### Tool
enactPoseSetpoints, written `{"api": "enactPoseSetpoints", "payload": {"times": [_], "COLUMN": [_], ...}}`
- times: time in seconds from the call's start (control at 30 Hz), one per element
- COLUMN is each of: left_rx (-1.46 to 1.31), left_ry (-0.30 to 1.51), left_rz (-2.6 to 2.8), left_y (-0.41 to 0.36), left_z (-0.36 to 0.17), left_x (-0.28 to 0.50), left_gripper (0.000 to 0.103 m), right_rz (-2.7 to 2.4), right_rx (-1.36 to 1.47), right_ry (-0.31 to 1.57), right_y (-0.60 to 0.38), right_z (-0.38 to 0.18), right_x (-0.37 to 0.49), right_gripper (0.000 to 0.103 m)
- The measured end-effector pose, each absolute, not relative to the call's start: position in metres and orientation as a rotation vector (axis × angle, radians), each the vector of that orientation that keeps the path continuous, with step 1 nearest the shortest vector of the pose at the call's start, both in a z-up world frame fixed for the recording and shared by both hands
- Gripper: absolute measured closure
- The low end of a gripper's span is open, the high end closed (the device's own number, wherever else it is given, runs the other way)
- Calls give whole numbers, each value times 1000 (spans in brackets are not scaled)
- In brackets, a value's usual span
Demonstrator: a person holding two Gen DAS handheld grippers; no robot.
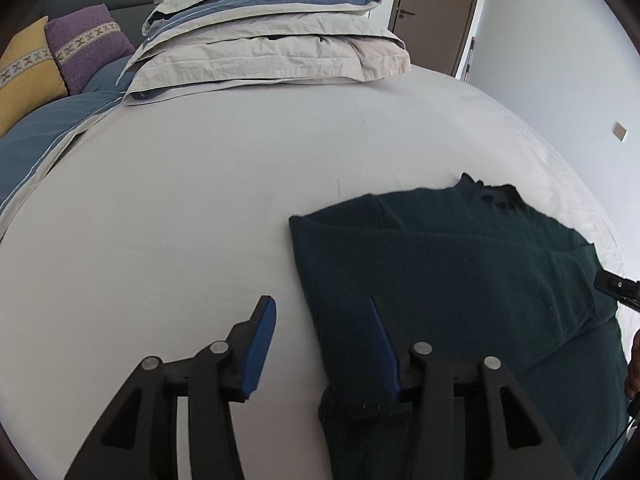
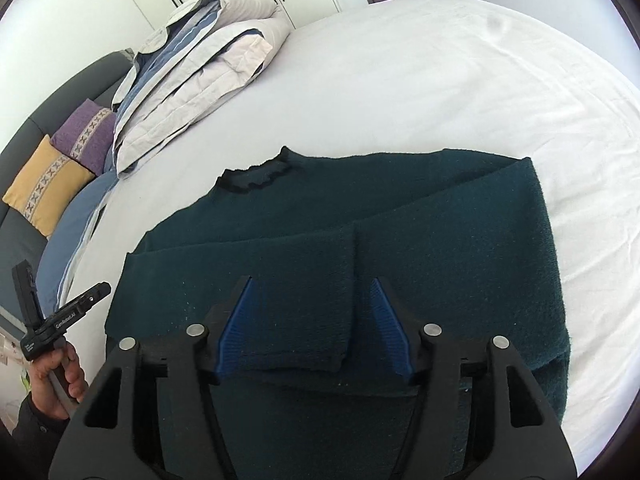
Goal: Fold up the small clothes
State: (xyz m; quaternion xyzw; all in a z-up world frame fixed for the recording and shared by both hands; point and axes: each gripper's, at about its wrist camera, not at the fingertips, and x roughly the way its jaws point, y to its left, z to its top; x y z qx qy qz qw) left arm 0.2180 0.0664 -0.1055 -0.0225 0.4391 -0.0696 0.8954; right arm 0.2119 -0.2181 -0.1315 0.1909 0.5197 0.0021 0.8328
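A dark green knit sweater (image 2: 420,224) lies flat on the white bed sheet (image 2: 440,80), collar away from me, both sleeves folded across its body. It also shows in the left wrist view (image 1: 440,264), at the right. My right gripper (image 2: 312,288) is open and empty, hovering over the folded sleeve cuffs. My left gripper (image 1: 320,312) is open and empty, astride the sweater's left edge, one finger over the sheet, one over the knit. The left gripper also shows at the left edge of the right wrist view (image 2: 60,312).
A folded grey and blue duvet (image 1: 264,36) is stacked at the far side of the bed. Yellow (image 1: 24,76) and purple (image 1: 88,44) cushions lie against a dark headboard at the left. A door (image 1: 436,8) stands beyond.
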Motion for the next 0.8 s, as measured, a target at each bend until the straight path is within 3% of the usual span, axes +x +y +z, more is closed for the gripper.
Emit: {"api": "enactPoseSetpoints", "payload": {"times": [0.07,0.13,0.2,0.23,0.4,0.8], "left_rx": [-7,2,9,14,39,55], "left_ry": [948,966,949,949,935,916], "left_rz": [-140,-148,-146,-147,-148,-133], "left_y": [62,60,59,58,54,51], "left_z": [-120,-134,-139,-139,-139,-140], "left_x": [212,208,205,205,199,197], "left_gripper": [54,56,58,60,68,66], "right_rz": [-2,-29,-44,-57,-74,-66], "right_rx": [364,278,252,258,254,290], "right_ry": [1180,1211,1201,1201,1189,1131], "right_y": [-211,-201,-200,-202,-208,-223], "right_z": [-145,-152,-152,-151,-148,-165], "right_x": [215,213,212,213,213,217], "right_gripper": [46,71,89,93,98,99]}}
